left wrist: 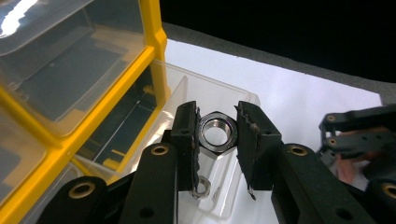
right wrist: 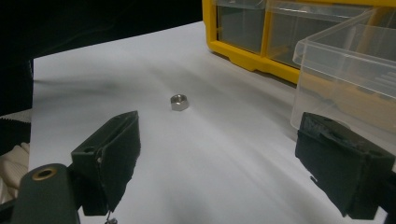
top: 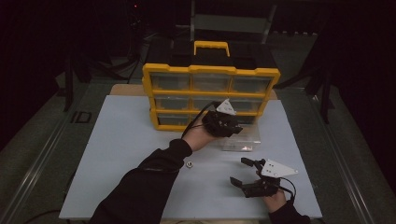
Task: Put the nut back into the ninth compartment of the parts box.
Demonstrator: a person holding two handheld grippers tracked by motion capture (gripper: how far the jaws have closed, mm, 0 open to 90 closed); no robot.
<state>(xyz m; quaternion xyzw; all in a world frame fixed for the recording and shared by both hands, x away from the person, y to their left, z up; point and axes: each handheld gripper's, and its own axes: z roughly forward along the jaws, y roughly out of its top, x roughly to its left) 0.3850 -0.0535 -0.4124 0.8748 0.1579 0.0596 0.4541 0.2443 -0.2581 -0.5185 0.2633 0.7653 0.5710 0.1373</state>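
Note:
In the left gripper view my left gripper (left wrist: 216, 122) is shut on a steel hex nut (left wrist: 216, 132), held above a clear plastic drawer (left wrist: 187, 93) pulled out of the yellow cabinet (left wrist: 156, 42). A second nut (left wrist: 201, 187) lies on the drawer floor below. From the high view the left gripper (top: 229, 126) hangs over that drawer (top: 243, 142) in front of the cabinet (top: 210, 70). My right gripper (top: 238, 170) rests open near the front edge. Its own view has the right gripper (right wrist: 219, 140) open, with a loose nut (right wrist: 179, 101) on the mat ahead.
The loose nut (top: 189, 164) lies on the white mat (top: 121, 154) by the left sleeve. The cabinet's other drawers (top: 172, 82) are closed. The drawer (right wrist: 345, 65) stands just right of the right gripper. Dark floor surrounds the table.

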